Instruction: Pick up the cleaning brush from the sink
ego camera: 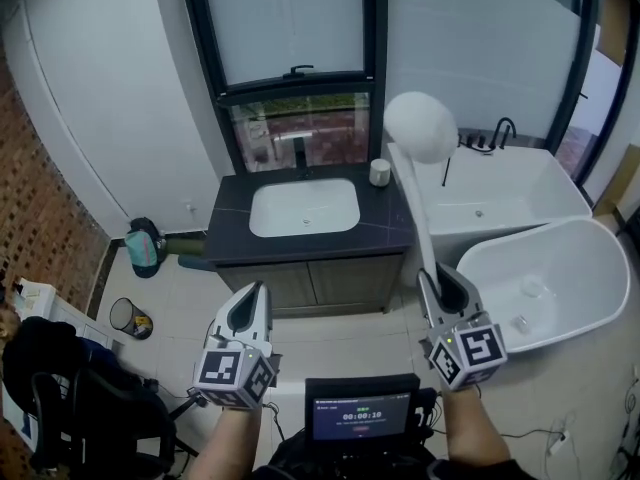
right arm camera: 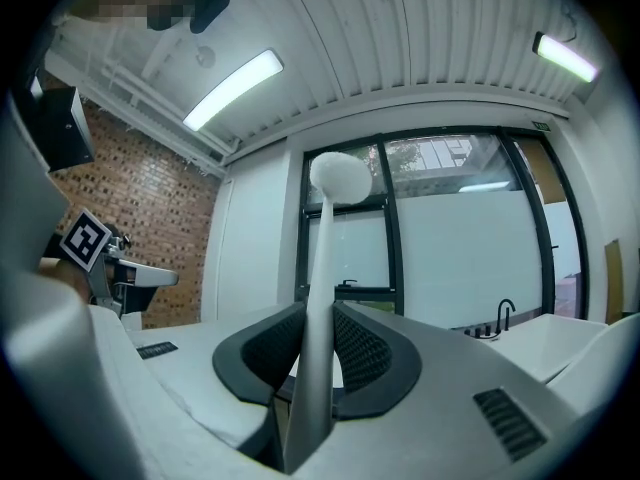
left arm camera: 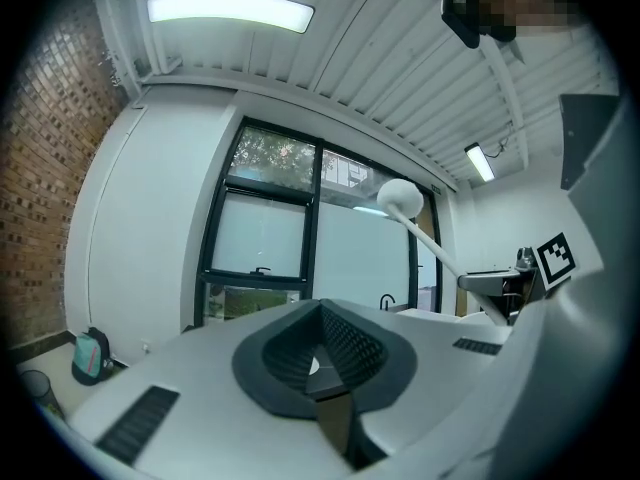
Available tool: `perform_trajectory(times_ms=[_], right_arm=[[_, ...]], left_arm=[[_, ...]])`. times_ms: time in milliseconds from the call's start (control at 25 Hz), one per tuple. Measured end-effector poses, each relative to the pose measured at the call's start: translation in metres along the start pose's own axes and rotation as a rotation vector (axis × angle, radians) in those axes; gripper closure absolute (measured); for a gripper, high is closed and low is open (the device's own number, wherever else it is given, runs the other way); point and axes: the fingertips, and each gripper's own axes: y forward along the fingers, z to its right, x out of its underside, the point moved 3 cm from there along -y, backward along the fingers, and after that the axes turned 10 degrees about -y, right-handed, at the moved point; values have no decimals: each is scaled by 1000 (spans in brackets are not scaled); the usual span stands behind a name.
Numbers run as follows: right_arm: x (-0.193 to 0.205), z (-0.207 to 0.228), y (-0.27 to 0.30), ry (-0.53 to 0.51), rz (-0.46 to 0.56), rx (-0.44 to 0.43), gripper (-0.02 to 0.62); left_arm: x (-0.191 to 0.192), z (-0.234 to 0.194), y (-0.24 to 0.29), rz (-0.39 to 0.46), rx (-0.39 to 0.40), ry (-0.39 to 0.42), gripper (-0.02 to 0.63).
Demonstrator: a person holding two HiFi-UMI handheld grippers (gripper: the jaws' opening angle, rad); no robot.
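Observation:
My right gripper [ego camera: 447, 290] is shut on the long white handle of the cleaning brush [ego camera: 420, 218]. The handle rises up and away from the jaws, and its round white head [ego camera: 420, 126] hangs in the air above the counter's right end. In the right gripper view the brush [right arm camera: 320, 298] stands between the dark pads [right arm camera: 365, 353], with its head [right arm camera: 340, 176] against the window. The white sink [ego camera: 262, 200] in the dark counter lies ahead, holding nothing. My left gripper [ego camera: 250, 308] is level and shut with nothing in it; its pads [left arm camera: 345, 348] meet. The left gripper view also catches the brush [left arm camera: 400, 200].
A white bathtub [ego camera: 600, 268] and a second white tub [ego camera: 545, 173] with a black faucet [ego camera: 503, 128] stand at the right. A small cup [ego camera: 379, 172] sits on the counter. At the left are a waste bin [ego camera: 130, 318], a teal bottle [ego camera: 143, 248] and a dark chair [ego camera: 80, 408].

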Motion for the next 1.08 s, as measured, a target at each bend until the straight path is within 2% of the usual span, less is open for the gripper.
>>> perform_trajectory(times_ms=[160, 400, 1080], right_arm=[[-1, 2, -4, -3, 4, 4, 529], [-4, -2, -8, -7, 22, -10, 529], [-2, 4, -9, -29, 21, 8, 529]], left_arm=[[0, 6, -7, 2, -29, 63, 604], [-5, 12, -9, 37, -30, 47, 604], [-2, 19, -2, 39, -4, 50, 603]])
